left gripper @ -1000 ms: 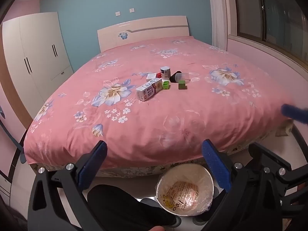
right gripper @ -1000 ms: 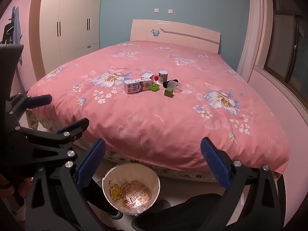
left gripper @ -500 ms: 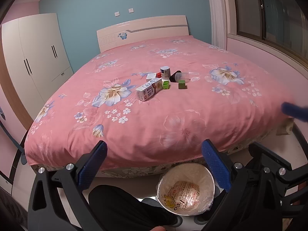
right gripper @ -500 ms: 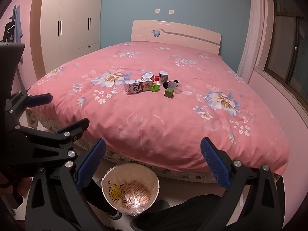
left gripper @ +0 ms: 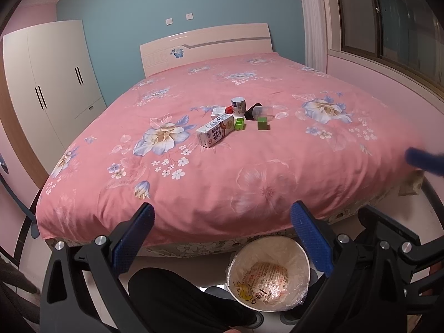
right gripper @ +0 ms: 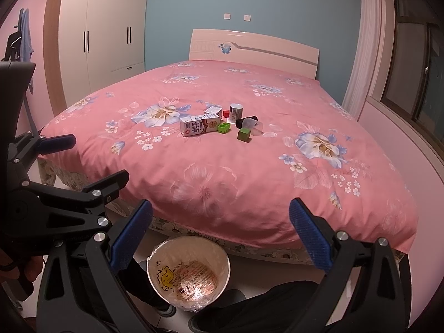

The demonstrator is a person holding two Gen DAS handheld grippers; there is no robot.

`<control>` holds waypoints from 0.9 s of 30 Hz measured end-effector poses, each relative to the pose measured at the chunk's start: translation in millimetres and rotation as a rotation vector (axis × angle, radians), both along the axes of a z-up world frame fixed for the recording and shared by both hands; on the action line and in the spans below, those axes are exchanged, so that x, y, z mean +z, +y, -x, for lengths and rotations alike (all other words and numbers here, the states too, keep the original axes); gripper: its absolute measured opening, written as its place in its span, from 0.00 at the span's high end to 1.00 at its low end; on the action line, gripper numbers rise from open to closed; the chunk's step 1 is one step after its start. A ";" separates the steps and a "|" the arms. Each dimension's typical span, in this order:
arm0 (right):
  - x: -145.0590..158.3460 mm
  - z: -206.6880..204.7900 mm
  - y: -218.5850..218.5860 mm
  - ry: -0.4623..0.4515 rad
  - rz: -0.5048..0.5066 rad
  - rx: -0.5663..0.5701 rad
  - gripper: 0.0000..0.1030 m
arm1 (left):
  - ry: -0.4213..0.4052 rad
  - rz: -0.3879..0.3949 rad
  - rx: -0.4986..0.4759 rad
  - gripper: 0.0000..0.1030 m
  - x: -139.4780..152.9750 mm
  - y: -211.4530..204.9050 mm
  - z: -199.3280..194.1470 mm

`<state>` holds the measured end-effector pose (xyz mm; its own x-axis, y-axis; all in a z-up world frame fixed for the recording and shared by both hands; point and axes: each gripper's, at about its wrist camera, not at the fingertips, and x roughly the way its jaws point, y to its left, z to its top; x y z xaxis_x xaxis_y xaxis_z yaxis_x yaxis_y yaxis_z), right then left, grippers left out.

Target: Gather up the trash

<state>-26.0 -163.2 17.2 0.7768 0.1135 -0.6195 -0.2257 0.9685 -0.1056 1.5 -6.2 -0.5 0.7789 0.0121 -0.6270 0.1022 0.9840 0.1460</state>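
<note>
The left tongs [left gripper: 222, 236] and the right tongs [right gripper: 220, 233] are both spread wide and hold nothing; the trash, a carton [left gripper: 215, 132] with a can [left gripper: 239, 106] and cup [left gripper: 259, 111] behind it, lies mid-bed [left gripper: 277, 172], well beyond them; a lined bin [right gripper: 188, 273] stands on the floor below the near edge.

Carton [left gripper: 215, 131] and blocks [left gripper: 263, 123] mid-bed [left gripper: 194, 183]; bin [left gripper: 267, 273] below its foot.
</note>
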 end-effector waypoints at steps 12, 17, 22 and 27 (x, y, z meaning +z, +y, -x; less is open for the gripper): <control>-0.2 0.1 0.3 -0.003 0.000 0.001 0.06 | 0.001 0.006 -0.001 0.03 0.1 0.8 -0.3; -0.2 0.8 0.4 -0.001 0.002 0.002 0.06 | 0.004 0.003 -0.001 0.03 0.0 1.5 -0.7; -0.2 -0.1 0.2 -0.001 0.002 0.002 0.06 | 0.003 0.001 0.001 0.03 0.3 1.6 -0.3; 0.5 -0.5 0.5 -0.001 0.001 0.003 0.06 | 0.003 0.000 0.000 0.03 0.2 2.9 -0.9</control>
